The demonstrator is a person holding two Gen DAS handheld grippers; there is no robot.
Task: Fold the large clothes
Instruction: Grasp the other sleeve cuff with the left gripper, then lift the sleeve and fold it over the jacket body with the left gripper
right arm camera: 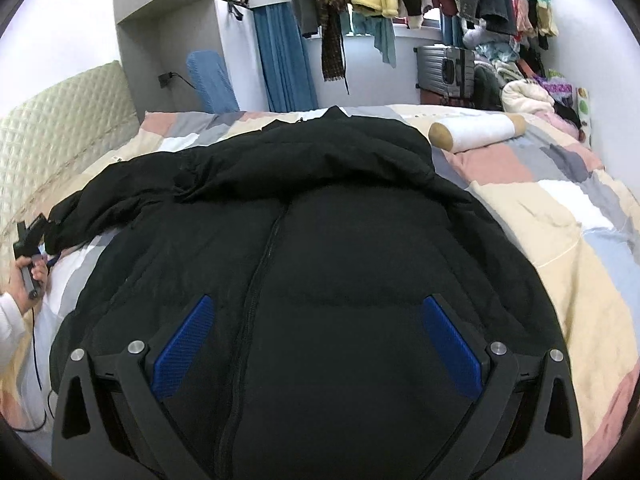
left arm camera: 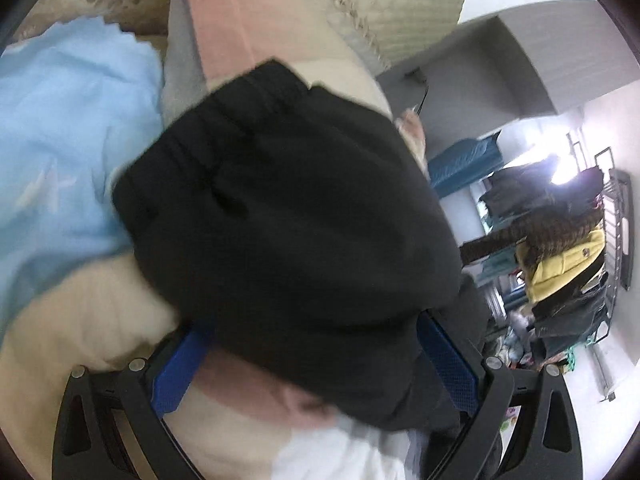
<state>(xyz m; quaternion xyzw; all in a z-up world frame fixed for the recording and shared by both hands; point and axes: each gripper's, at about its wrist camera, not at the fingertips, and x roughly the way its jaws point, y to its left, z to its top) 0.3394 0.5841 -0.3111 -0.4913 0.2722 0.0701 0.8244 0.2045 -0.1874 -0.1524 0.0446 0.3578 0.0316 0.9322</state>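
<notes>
- Right gripper (right arm camera: 318,344): blue-padded fingers spread wide, nothing between them; it hovers over the lower body of the large black padded jacket (right arm camera: 312,248), zip line running just left of centre between the fingers.
- Left gripper (left arm camera: 308,354): fingers look spread, the black elastic-cuffed sleeve end (left arm camera: 280,208) lying across and between them. Whether the pads press on it, cannot tell; frame is blurred.
- In the right wrist view the left gripper sits far left at the sleeve tip, beside the quilted cream headboard (right arm camera: 60,128).
- Jacket lies front-up on the patchwork quilt (right arm camera: 560,208), collar away from the right gripper.
- Progress, judged: early. Body is unfolded; the far sleeve seems drawn across the chest; the left sleeve is not yet laid in.
- Room: open quilt to the right; white bolster pillow (right arm camera: 476,132) beyond the collar; headboard close on the left.
</notes>
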